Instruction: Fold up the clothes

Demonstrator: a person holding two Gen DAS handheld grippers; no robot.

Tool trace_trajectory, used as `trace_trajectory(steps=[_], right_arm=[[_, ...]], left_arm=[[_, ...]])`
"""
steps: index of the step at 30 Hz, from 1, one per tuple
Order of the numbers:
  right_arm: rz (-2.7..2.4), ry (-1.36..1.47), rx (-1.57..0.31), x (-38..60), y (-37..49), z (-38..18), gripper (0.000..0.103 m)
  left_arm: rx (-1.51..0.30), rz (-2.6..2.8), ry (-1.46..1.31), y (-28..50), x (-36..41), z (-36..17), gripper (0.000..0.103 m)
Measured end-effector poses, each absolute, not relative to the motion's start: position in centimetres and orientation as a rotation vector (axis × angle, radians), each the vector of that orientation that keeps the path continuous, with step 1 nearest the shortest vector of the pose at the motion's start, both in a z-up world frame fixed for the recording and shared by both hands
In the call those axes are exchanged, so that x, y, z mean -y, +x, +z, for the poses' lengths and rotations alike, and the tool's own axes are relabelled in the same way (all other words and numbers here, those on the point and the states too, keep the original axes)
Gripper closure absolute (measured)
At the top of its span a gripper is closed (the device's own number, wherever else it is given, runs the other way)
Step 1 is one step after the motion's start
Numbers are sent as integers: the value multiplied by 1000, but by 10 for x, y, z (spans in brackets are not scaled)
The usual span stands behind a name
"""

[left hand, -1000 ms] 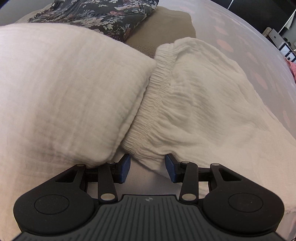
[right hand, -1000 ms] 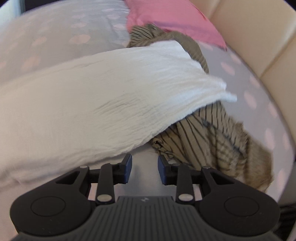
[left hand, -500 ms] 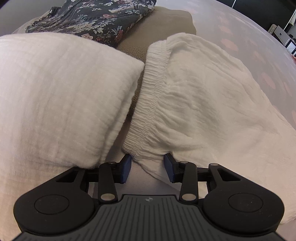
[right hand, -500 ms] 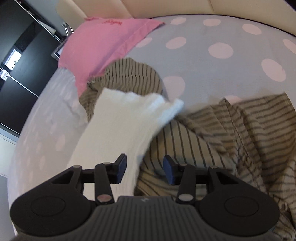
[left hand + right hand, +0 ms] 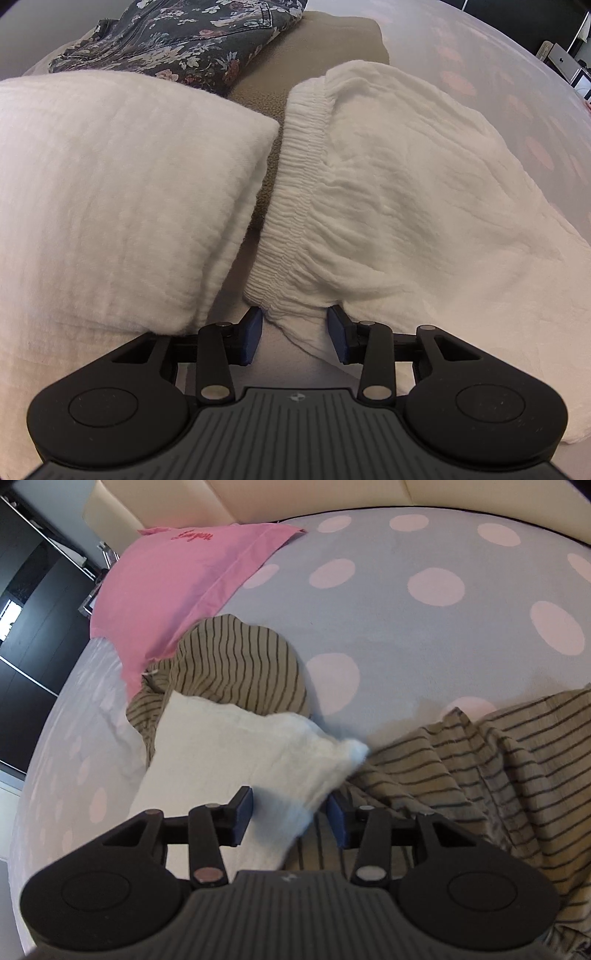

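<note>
A white crinkled garment (image 5: 406,192) lies on the bed, its elastic waistband (image 5: 295,184) running up the middle of the left wrist view. My left gripper (image 5: 296,336) stands open over the waistband's near corner, which sits between the blue pads without being pinched. To the left lies a folded white piece (image 5: 122,184). In the right wrist view the garment's other end (image 5: 240,753) rests on a tan striped garment (image 5: 480,768). My right gripper (image 5: 290,818) straddles that end; its jaws are closing, the pads not pressing on the cloth.
A folded dark floral garment (image 5: 184,40) and a tan folded item (image 5: 325,48) lie beyond the white pieces. A pink cloth (image 5: 177,583) lies on the grey dotted sheet (image 5: 406,627) near the beige headboard (image 5: 258,498). Dark furniture (image 5: 29,627) stands off the bed's left side.
The right gripper has swung and rolled along the white garment to its far end and opened wider. In the left view the gap between the two white pieces has widened a little.
</note>
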State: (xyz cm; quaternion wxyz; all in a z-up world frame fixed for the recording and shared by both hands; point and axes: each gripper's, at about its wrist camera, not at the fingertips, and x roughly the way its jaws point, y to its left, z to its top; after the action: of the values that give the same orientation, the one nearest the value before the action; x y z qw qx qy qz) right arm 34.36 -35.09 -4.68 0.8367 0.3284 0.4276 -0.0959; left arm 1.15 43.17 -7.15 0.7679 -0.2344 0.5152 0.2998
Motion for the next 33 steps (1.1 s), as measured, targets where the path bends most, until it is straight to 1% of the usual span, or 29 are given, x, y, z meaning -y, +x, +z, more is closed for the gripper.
trace_trajectory(steps=[2, 4, 5, 7, 11, 16, 23, 25, 28, 33], right_arm=[[-159, 673, -889, 345, 349, -42, 62], [-118, 632, -885, 335, 351, -36, 78], [-100, 613, -883, 329, 352, -33, 90], [-62, 590, -867, 320, 350, -25, 93], [24, 582, -810, 298, 337, -1, 95], [151, 555, -762, 238, 314, 39, 95], [389, 475, -747, 110, 276, 81, 95], [463, 440, -748, 67, 265, 91, 95], [571, 411, -753, 4, 250, 103, 95], [733, 365, -751, -99, 220, 110, 95]], left_arm=[[-1118, 651, -505, 10, -431, -72, 66], [-1119, 651, -503, 9, -430, -73, 66], [-1120, 651, -503, 8, -430, -73, 66], [-1123, 648, -506, 6, -431, -73, 67], [-1135, 637, -511, 1, -431, -71, 69], [-1177, 584, -476, -3, -424, -65, 71], [-1131, 472, -514, -13, -432, -47, 71], [-1076, 417, -545, -20, -440, -42, 71], [-1055, 389, -533, 15, -457, -30, 71], [-1043, 400, -570, 11, -469, -32, 71]])
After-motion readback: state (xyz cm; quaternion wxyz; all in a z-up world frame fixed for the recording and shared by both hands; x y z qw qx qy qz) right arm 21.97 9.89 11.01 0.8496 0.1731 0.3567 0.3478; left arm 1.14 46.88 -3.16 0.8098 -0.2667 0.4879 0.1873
